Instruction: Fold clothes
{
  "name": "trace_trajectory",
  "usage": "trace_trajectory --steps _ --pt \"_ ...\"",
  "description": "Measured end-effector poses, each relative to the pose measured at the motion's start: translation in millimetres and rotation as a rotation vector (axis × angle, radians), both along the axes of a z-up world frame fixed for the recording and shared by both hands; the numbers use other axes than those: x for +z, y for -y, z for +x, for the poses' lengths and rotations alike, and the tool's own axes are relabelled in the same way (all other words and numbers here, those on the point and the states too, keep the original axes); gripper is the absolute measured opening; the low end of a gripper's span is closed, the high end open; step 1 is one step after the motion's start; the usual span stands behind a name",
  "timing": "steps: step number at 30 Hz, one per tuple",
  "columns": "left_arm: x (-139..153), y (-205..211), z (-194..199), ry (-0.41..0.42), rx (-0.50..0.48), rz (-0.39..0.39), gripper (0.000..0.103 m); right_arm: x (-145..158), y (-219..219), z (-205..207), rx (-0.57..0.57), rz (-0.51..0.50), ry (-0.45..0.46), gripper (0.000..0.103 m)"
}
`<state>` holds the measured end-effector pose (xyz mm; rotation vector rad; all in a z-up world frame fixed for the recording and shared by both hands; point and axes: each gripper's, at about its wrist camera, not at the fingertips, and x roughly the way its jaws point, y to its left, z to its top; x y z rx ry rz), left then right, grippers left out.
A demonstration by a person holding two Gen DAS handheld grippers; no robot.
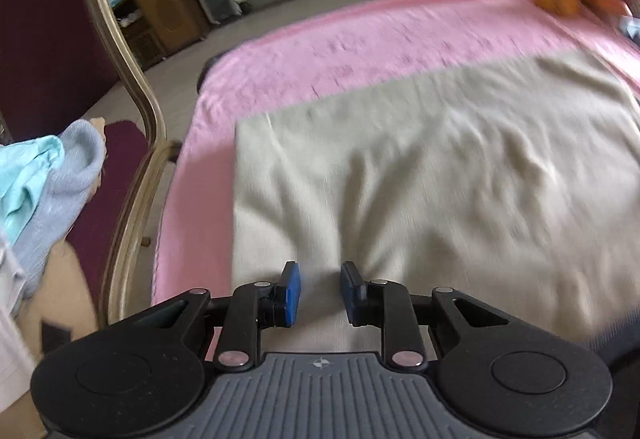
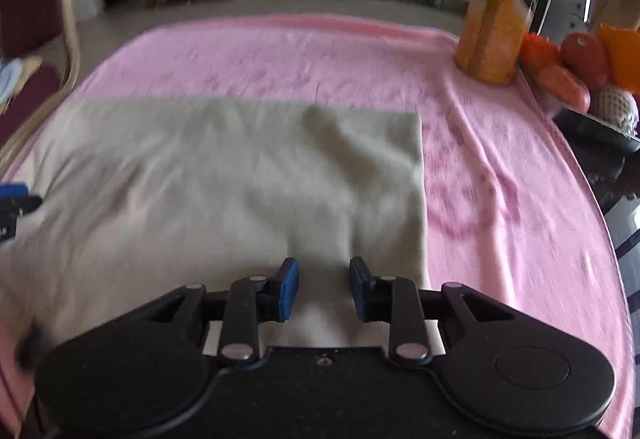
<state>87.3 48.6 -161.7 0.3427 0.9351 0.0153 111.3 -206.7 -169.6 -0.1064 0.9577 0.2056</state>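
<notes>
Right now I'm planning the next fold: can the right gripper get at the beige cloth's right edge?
Probably yes. The right gripper is open over the beige cloth near that edge, with only bare pink blanket beside it. The fruit sits farther back.

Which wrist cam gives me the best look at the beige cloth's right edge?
The right wrist view: the beige cloth shows its straight right edge and far right corner against the pink blanket, just beside the open right gripper. The left wrist view shows mostly the cloth's left edge and wrinkled middle beyond the open left gripper; the right side blurs out.
</notes>
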Motion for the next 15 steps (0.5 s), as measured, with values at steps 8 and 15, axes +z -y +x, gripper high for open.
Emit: trace_trajectory --steps 8,15 --pt "21.3 -46.5 -37.1 -0.052 0.100 -0.079 0.027 10.4 45.3 -51.3 -0.091 0.033 -0.106 0.029" --pt "37.9 -64.3 -23.1 0.030 0.164 -0.324 0.017 22.7 76.5 -44.4 -0.214 0.364 -0.056 0.013"
